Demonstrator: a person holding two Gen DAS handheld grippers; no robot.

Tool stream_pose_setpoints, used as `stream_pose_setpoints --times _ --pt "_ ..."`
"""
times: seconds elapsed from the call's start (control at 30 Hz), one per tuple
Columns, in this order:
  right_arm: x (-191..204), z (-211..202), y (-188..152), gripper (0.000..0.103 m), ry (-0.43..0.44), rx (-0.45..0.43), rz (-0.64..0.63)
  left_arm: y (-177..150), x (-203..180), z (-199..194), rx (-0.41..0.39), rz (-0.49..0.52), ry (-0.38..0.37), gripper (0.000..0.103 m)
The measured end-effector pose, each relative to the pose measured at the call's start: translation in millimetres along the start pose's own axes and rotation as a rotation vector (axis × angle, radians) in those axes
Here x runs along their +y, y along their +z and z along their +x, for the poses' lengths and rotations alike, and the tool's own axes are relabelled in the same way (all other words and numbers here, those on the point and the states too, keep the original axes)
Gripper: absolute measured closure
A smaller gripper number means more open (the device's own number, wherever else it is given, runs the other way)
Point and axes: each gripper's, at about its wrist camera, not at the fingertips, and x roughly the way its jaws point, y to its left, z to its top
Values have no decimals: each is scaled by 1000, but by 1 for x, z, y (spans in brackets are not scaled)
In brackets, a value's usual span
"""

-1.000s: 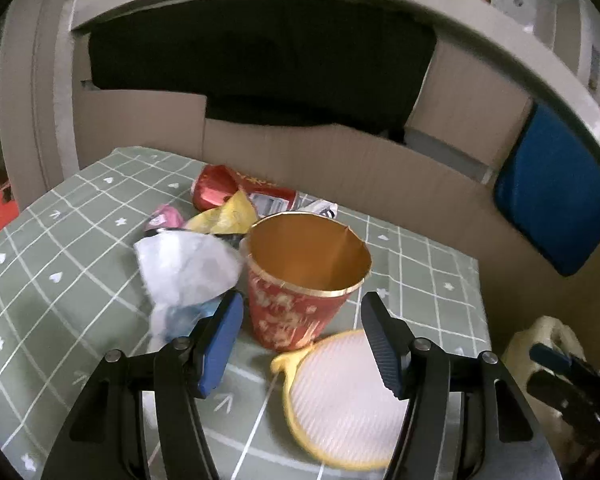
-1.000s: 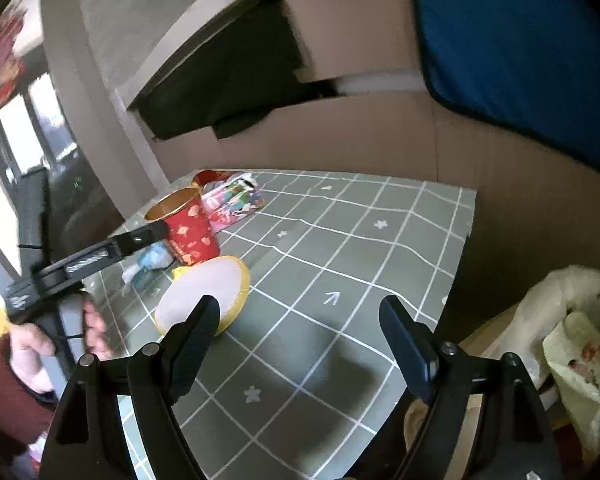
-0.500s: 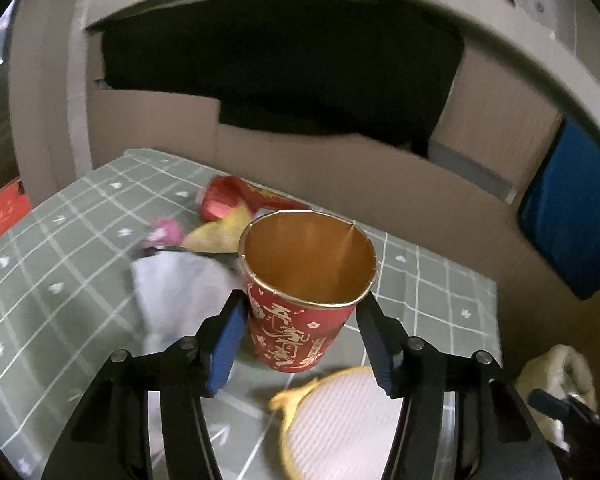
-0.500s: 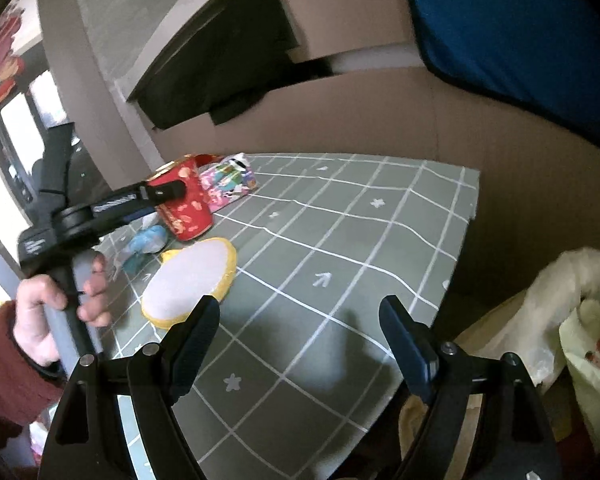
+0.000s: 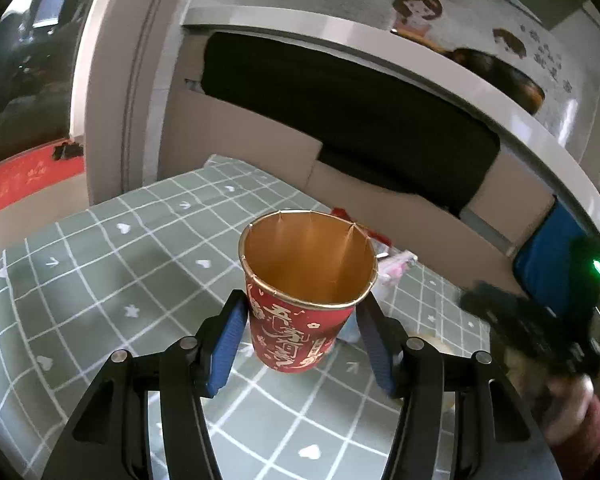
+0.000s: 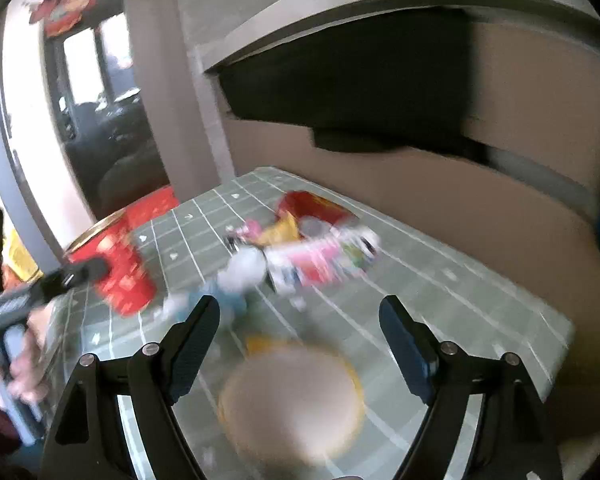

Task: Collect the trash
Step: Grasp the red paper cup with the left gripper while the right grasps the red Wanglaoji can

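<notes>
My left gripper (image 5: 302, 322) is shut on a red paper cup (image 5: 300, 312) with a gold inside and holds it upright above the green checked tablecloth (image 5: 112, 280). The cup also shows in the right wrist view (image 6: 116, 268) at the left. My right gripper (image 6: 300, 340) is open and empty above a round white lid with a yellow rim (image 6: 290, 404). Beyond it lies a blurred pile of trash: a pink wrapper (image 6: 320, 260), a white crumpled tissue (image 6: 246, 268), a yellow wrapper (image 6: 280, 232) and a red bag (image 6: 312, 206).
A cardboard wall (image 6: 440, 200) and a dark opening (image 5: 340, 120) stand behind the table. A blue panel (image 5: 548, 256) is at the right. The table's right edge (image 6: 556, 344) drops off near my right gripper. The right wrist view is motion-blurred.
My left gripper closed on the red cup and lifted it off the table. My right gripper swung left from the table's edge to above the lid and trash pile.
</notes>
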Motion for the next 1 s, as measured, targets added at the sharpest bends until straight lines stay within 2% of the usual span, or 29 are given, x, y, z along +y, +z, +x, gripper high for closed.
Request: stream_pose_setpoints --times 0.2,0.33,0.53,0.73,0.87,1.0 --pt "-6 101 59 23 18 89 -6 1 31 3 18 -30 -14 46" --pt "-22 148 85 23 55 152 18 1 46 6 21 -49 -9 46" --pt "-47 199 95 21 99 279 94 -1 69 10 42 -107 3 46" --pt "-30 190 80 21 165 308 59 -4 69 9 45 -122 2 46" --pt "-1 165 59 25 217 327 5 -4 66 5 39 -119 -11 46" --pt "24 131 35 28 229 338 -44 -5 63 -1 39 -114 -18 46"
